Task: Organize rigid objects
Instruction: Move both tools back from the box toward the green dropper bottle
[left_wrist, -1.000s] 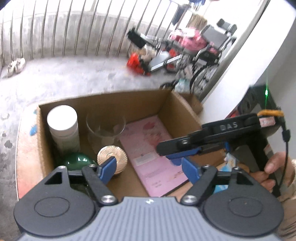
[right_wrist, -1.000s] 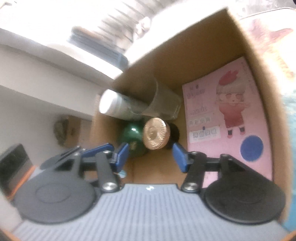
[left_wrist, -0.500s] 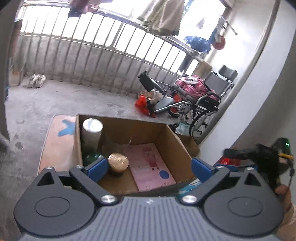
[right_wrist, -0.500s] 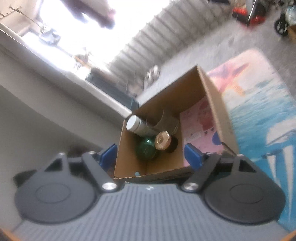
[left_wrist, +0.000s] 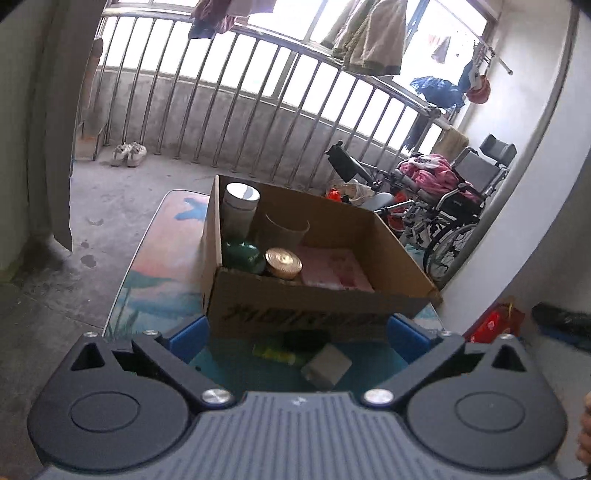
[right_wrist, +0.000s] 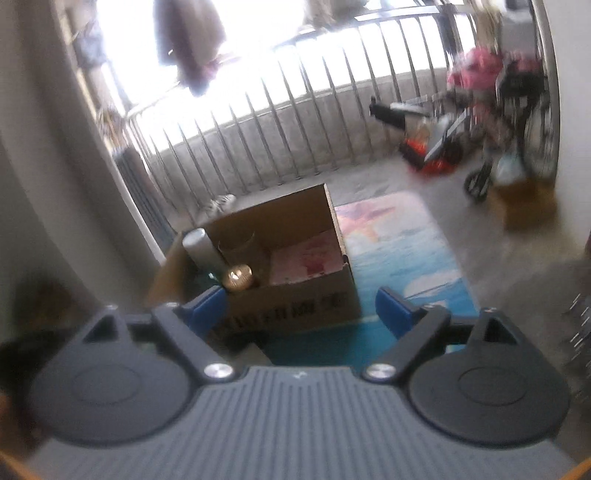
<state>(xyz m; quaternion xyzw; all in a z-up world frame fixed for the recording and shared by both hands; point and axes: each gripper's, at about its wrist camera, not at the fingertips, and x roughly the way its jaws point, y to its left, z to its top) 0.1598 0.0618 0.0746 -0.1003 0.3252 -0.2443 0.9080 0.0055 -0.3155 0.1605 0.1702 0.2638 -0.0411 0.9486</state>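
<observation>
Jaws of left gripper (left_wrist: 295, 328) and right gripper (right_wrist: 301, 308): both opening, wide apart, nothing between the pads. Cardboard box (left_wrist: 325, 310) on a patterned mat (left_wrist: 162, 258); a second ago both grippers looked down into it, now it sits farther off. Contents: white canister (left_wrist: 240, 210) far left, clear glass (left_wrist: 286, 230), green ball (left_wrist: 242, 254), gold-lidded jar (left_wrist: 283, 263), pink booklet (left_wrist: 334, 271). Near the box, small items on the mat, unclear. Right view blurred; wheelchair (left_wrist: 461, 199) far right
</observation>
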